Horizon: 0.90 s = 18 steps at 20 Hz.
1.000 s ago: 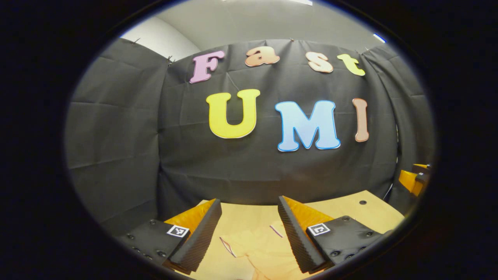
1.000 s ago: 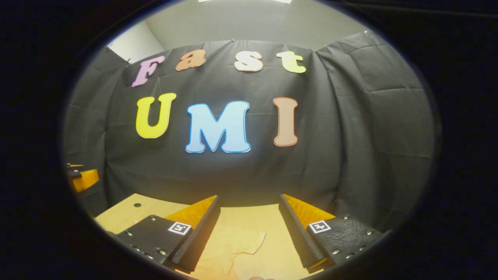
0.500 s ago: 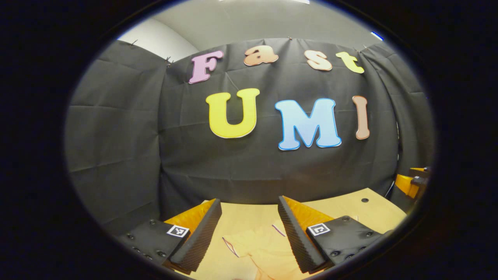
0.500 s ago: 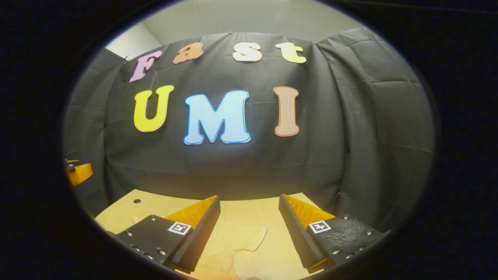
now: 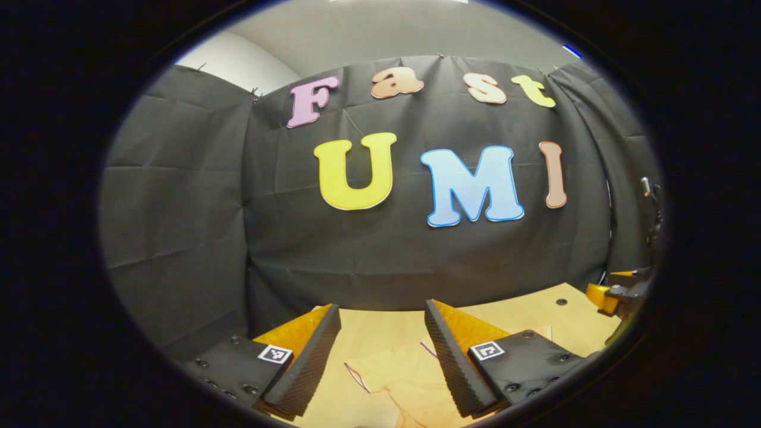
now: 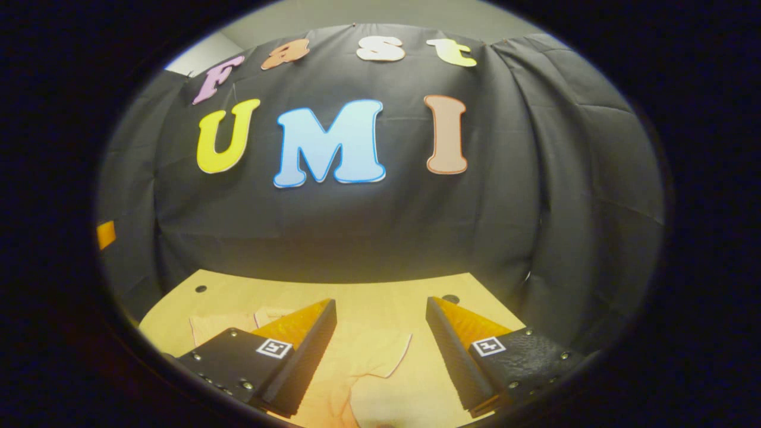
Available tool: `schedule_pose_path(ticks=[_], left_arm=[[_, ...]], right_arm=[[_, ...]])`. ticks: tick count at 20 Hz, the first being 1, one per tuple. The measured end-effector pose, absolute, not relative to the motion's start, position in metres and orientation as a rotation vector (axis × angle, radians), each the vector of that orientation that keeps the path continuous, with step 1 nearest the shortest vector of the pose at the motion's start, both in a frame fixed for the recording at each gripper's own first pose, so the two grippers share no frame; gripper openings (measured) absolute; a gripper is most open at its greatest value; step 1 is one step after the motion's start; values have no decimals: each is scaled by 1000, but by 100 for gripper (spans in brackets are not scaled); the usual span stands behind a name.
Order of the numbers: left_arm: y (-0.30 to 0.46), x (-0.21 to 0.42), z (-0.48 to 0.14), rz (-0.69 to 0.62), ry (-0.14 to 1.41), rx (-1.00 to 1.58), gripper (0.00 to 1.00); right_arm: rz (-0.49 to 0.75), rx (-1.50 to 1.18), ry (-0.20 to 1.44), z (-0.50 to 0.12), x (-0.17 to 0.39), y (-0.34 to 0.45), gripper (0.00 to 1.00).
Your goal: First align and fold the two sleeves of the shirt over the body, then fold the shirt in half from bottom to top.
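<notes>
A pale peach shirt lies flat on the wooden table. In the left gripper view one sleeve [image 5: 404, 374] with a dark-edged cuff lies below and between the fingers of my left gripper [image 5: 380, 309], which is open and holds nothing. In the right gripper view the other sleeve [image 6: 371, 356] lies under the gap of my right gripper [image 6: 381, 303], also open and holding nothing. More of the shirt [image 6: 220, 324] shows to the left behind that gripper's left finger. Both grippers hang above the cloth without touching it.
The wooden table [image 5: 559, 318] ends at the black cloth wall close behind it. Small holes [image 6: 201, 289] dot its far corners. The right gripper [image 5: 618, 291] shows at the right rim of the left gripper view, and part of the left gripper [image 6: 106, 233] at the left rim of the right gripper view.
Both cameras have tipped downward, the right one more. More of the table and the shirt's sleeves shows between the fingers. Both grippers stay open.
</notes>
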<state>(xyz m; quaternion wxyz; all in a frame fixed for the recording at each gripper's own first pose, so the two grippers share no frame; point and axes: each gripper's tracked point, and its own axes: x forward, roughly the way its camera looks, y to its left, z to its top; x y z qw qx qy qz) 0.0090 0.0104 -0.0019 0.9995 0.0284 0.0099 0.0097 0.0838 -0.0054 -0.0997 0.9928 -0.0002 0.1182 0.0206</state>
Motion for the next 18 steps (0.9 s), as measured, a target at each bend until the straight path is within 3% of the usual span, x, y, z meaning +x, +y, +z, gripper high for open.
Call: schedule_pose_path(ticks=[9, 18], left_arm=[[18, 26, -12, 43, 52, 85, 94], [19, 49, -33, 70, 110, 82, 98]], right_arm=[[35, -3, 474, -207, 153, -14, 94], [10, 8, 706, -312, 177, -24, 95]])
